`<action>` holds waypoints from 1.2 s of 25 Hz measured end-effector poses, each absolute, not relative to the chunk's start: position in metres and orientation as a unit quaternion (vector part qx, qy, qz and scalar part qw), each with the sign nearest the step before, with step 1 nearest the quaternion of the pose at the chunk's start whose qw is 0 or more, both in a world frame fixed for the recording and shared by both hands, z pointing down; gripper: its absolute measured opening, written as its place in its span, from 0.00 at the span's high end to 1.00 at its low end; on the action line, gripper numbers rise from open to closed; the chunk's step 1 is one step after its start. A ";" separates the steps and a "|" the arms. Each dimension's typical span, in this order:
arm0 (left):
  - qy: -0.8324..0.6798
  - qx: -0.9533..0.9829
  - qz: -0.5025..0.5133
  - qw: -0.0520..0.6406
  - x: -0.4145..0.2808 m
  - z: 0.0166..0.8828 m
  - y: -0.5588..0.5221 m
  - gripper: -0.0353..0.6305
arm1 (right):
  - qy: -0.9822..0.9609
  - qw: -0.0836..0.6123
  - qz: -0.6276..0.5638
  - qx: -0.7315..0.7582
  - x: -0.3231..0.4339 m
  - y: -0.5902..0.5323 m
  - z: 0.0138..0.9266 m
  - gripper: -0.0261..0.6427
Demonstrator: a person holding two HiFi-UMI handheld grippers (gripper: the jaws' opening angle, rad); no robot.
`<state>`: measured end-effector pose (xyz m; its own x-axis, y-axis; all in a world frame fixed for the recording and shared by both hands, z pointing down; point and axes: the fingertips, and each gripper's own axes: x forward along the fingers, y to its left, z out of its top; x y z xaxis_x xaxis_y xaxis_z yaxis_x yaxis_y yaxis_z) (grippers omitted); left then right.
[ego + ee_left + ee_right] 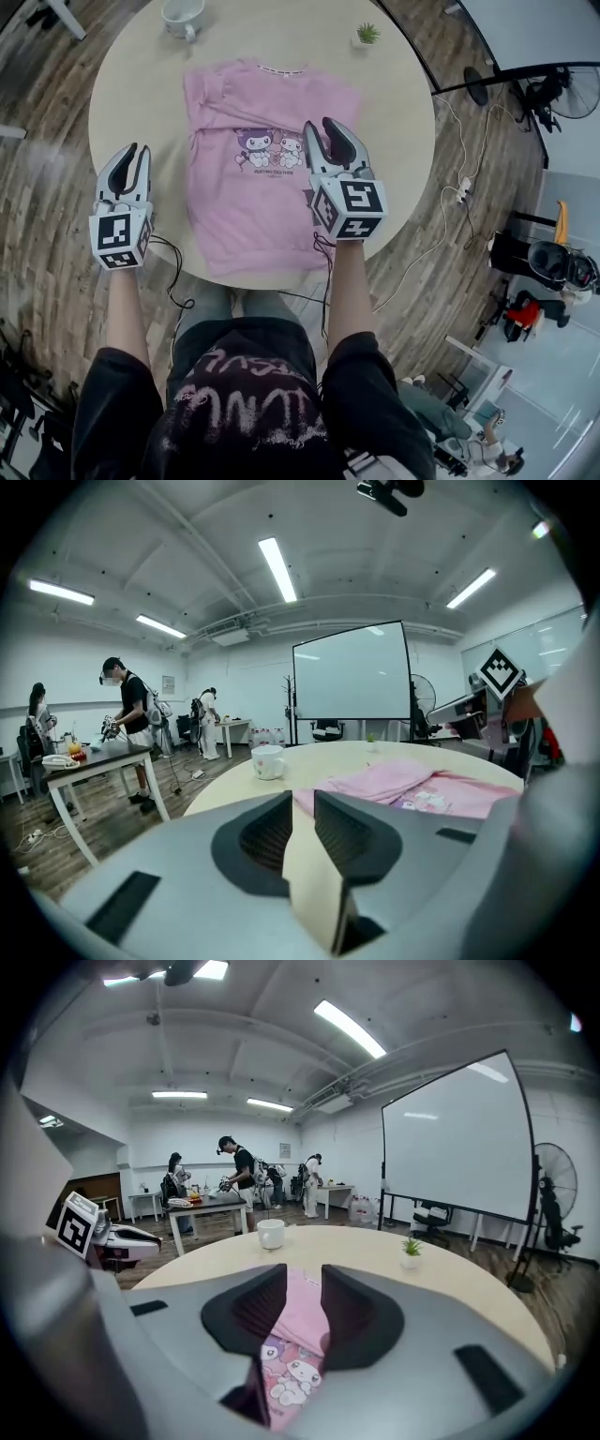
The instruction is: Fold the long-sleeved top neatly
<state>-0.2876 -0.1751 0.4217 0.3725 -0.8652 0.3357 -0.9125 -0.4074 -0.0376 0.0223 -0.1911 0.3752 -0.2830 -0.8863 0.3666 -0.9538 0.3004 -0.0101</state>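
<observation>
Okay, I've got the round table (403, 112) filling the head view, and the pink top (234, 216) lies flat on it, print up, collar away from me and hem right at the near edge. No long sleeves stick out at either side. There are creases by the left shoulder, so I judge both sleeves are already turned in and the body is a tidy oblong. What's left, by my reckoning, is folding that oblong over on itself, hem toward collar.

My right gripper (319, 127) hangs over the right side of the top beside the print. Its jaws stand apart with nothing pinched, and I only see the cloth lying below the gap. My left gripper (131, 152) sits out past the table's left edge, clear of the cloth, jaws a narrow slot apart and empty.

At the far rim are a white mug (183, 16) and a little potted plant (367, 35), well clear of the garment.
</observation>
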 end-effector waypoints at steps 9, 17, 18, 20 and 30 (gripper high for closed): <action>-0.525 0.837 0.153 0.028 -0.226 0.385 -0.108 0.92 | -0.778 0.117 0.081 0.612 0.104 -0.093 0.340 0.90; -0.521 0.836 0.175 0.000 -0.195 0.366 -0.005 0.93 | -0.789 0.117 0.066 0.600 0.148 0.016 0.336 0.95; -0.517 0.836 0.184 -0.004 -0.193 0.367 0.009 0.93 | -0.791 0.119 0.067 0.597 0.151 0.028 0.337 0.95; -0.512 0.836 0.200 -0.008 -0.188 0.368 0.032 0.93 | -0.794 0.124 0.069 0.591 0.155 0.050 0.341 0.95; -0.412 0.853 0.316 -0.061 -0.152 0.391 0.088 0.93 | -0.824 0.221 0.051 0.520 0.133 0.116 0.380 0.95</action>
<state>-0.1519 0.0879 0.3911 0.4610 -0.7411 0.4881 -0.6646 -0.6528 -0.3635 0.1330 0.1162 0.3799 -0.3620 -0.8341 0.4161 -0.8788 0.4543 0.1461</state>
